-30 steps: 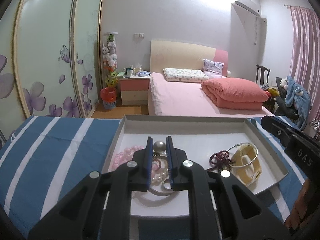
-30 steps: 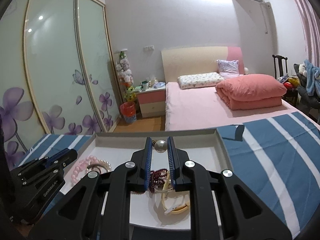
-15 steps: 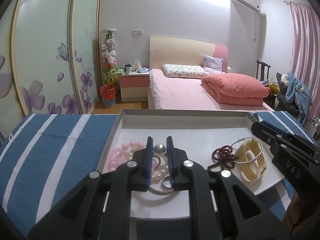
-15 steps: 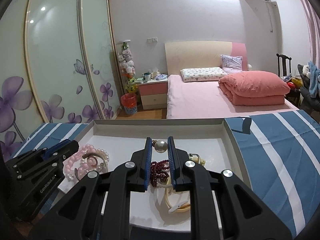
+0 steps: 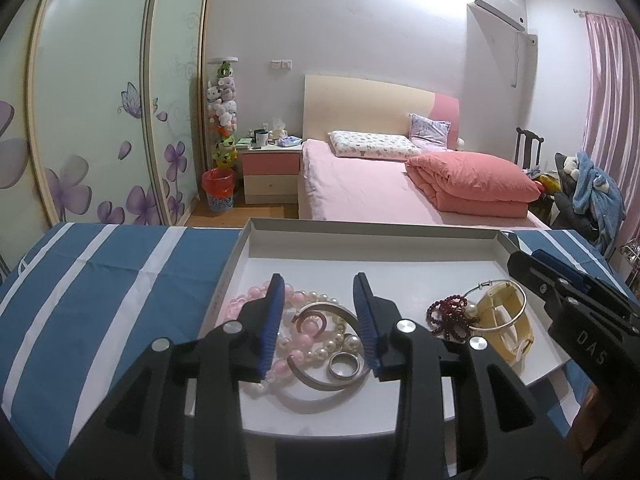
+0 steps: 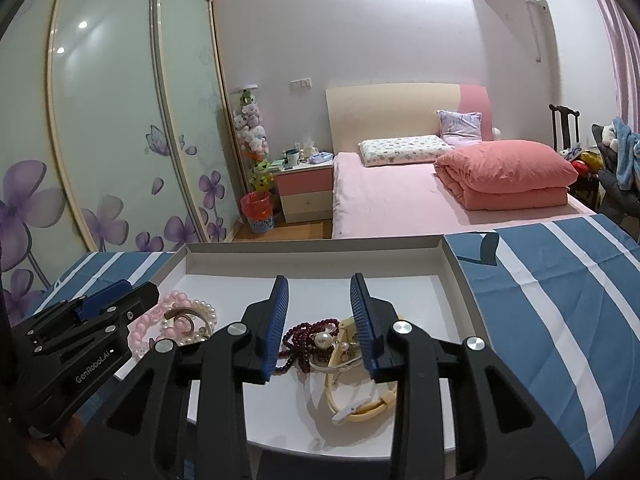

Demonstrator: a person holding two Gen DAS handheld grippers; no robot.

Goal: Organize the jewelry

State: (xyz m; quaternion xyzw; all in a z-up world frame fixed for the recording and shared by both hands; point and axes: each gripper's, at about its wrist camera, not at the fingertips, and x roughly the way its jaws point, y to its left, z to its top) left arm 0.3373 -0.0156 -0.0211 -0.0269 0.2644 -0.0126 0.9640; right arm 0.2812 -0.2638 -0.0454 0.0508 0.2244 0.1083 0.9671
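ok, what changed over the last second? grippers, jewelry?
Both grippers opened: the left gripper and right gripper each pinched a pearl bead a second ago and have let go. A pearl now lies in the left pile by the silver ring; another pearl rests on the dark red bead bracelet. The white tray, the yellow bangle and the pink beads are unchanged.

A shallow white tray (image 5: pixel 440 246) holds two heaps of jewelry. On its left lie pink beads (image 5: pixel 256 294), a pearl strand (image 5: pixel 332 346), a silver bangle (image 5: pixel 320 380) and a ring (image 5: pixel 344 368). On its right lie dark red beads (image 6: pixel 304 334) and a cream bangle (image 5: pixel 516 330), touching
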